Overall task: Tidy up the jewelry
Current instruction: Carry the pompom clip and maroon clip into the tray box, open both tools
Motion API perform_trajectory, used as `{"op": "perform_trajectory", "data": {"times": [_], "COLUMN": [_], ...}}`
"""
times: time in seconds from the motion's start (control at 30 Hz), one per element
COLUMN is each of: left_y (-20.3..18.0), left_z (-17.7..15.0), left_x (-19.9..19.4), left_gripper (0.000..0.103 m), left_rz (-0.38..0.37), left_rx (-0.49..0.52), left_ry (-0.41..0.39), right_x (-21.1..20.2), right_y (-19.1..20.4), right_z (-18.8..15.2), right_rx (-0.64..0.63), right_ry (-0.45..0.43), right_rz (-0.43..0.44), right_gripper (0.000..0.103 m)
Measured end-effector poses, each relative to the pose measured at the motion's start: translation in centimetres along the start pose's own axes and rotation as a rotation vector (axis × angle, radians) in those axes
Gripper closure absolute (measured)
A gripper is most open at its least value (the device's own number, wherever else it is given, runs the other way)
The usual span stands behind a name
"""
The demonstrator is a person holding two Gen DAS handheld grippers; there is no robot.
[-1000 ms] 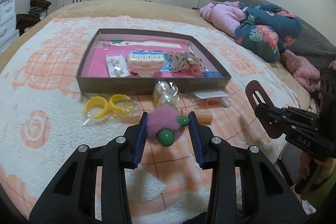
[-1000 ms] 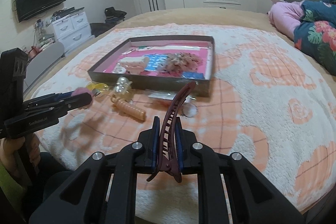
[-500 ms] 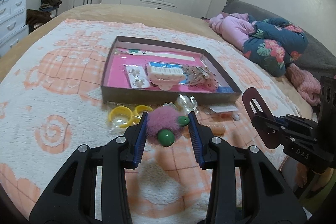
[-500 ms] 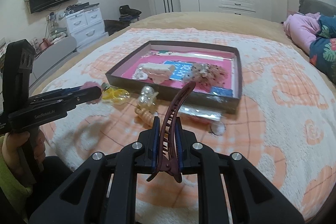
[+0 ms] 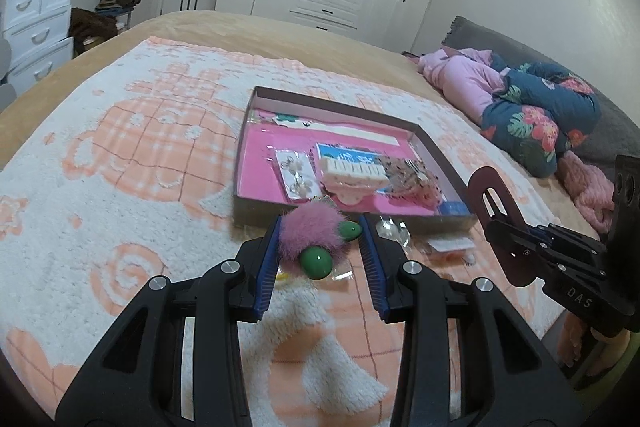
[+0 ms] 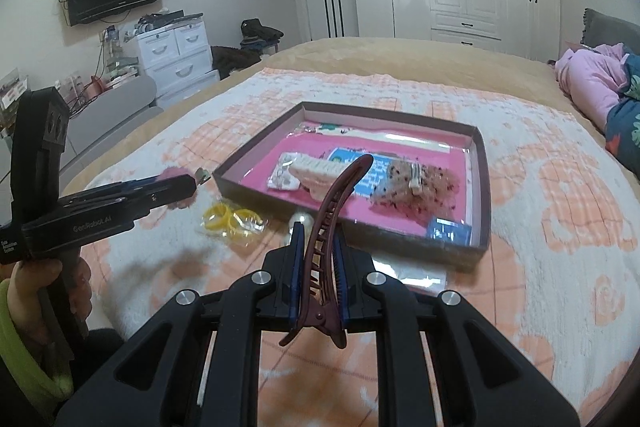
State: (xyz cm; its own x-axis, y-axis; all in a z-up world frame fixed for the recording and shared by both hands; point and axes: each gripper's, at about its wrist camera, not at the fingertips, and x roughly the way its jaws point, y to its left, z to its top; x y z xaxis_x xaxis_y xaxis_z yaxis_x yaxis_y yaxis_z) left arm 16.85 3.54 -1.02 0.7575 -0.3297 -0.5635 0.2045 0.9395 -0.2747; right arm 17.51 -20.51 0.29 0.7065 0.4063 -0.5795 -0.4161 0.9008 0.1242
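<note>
Over the last second I have carried both loads in toward the box [image 5: 356, 113]: it sat well off at twelve o'clock from my left gripper [image 5: 320, 247], and now its near wall is just past my fingertips, so both pieces look about ready to go in. My left fingers are closed on the pink pompom hair tie [image 5: 310, 233] with its two green beads, held above the blanket [image 5: 132, 187] right at that near wall. My right gripper [image 6: 318, 267] has its fingers narrow around the maroon hair clip [image 6: 334, 211], whose tip points to twelve o'clock over the box's front edge. Inside the box, on its pink lining, lie a carded pair of earrings [image 5: 295, 174] at ten o'clock from the pompom, a cream claw clip [image 5: 354, 175] at twelve, a speckled scrunchie [image 5: 410, 177] at one, and a small blue packet [image 6: 448, 229] in the near right corner. A pale strip runs along the far wall; I cannot make out what it is. The yellow rings in their bag [image 6: 232, 221] wait outside on the blanket, at ten o'clock from my right fingers.
</note>
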Motion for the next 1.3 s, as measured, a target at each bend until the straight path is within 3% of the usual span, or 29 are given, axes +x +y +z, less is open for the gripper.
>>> {"op": "perform_trajectory", "data": {"times": [0.37,0.8,1.3], "left_y": [0.6,0.0,1.6], "left_z": [3.2,7.2,7.5], "left_x": [1.0,4.1,9.2], "left_gripper": [0.074,0.074,0.074], "left_rz": [0.007,0.003,0.005], "left_rx": [-0.026,-0.069,-0.108], "left_ry": [-0.045,-0.094,-0.047], "right_x": [1.1,1.9,5.6], "right_y": [-1.3,-5.3,-9.4], "right_z": [2.5,4.7,6.4], "right_rx": [0.012,0.044,0.048], "right_ry": [-0.039,-0.065,-0.028], "right_rz": [-0.019,-0.113,-0.205], "right_gripper": [0.089,0.089,0.089]}}
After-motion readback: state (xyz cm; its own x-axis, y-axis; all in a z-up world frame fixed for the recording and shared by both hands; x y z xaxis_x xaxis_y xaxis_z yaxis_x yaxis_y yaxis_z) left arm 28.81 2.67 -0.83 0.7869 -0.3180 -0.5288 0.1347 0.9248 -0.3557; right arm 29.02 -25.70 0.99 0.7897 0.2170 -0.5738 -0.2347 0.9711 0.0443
